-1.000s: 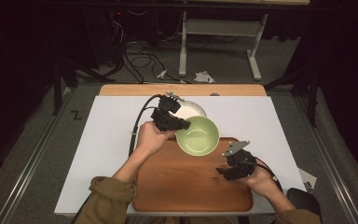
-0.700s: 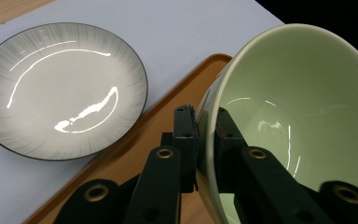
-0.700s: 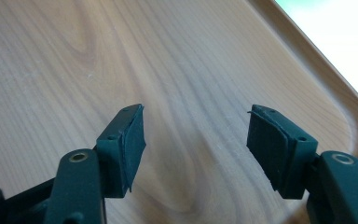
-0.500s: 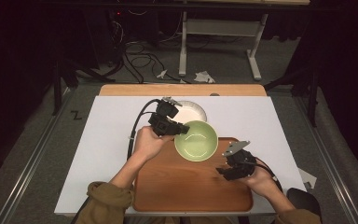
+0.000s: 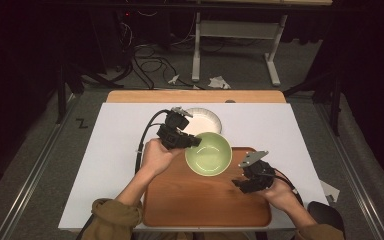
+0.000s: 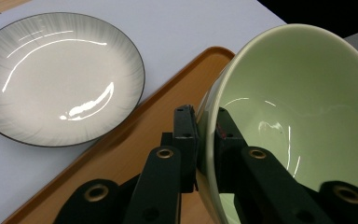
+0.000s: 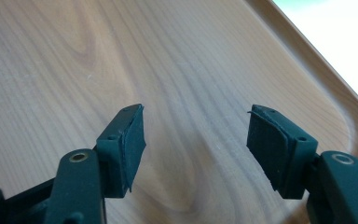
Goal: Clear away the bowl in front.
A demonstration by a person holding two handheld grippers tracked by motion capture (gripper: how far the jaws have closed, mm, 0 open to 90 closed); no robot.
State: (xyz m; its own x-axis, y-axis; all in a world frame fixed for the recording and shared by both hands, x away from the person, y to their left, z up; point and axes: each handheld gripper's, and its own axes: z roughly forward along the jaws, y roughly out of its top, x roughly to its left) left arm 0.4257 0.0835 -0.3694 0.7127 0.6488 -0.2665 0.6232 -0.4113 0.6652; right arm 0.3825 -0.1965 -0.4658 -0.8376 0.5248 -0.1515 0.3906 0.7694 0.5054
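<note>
Bowl position: pale green, tilted, held over the far edge of the wooden tray, which lies at the near side of the white worktop. In the left gripper view the bowl leans with its opening turned away from the plate.

Left gripper: jaws pressed onto the bowl's rim, one pad inside the wall and one outside, as the left gripper view shows. The person's left hand carries it from the left of the bowl.

Right gripper: jaws spread and holding nothing, poised low over the right part of the tray. In the right gripper view bare wood grain lies between the pads, with the tray's raised rim to the far right.

Plate: grey-white, shallow, lying flat on the worktop just beyond the tray and the bowl.

Step in hand, as a judgement: the bowl appears to be in transfer over the tray, carried by its rim. Whether it touches the tray cannot be told.

Next move calls for: levelling the bowl before lowering it, since a rim pinch on glazed ware may slip; keep the free gripper clear of the landing area.
</note>
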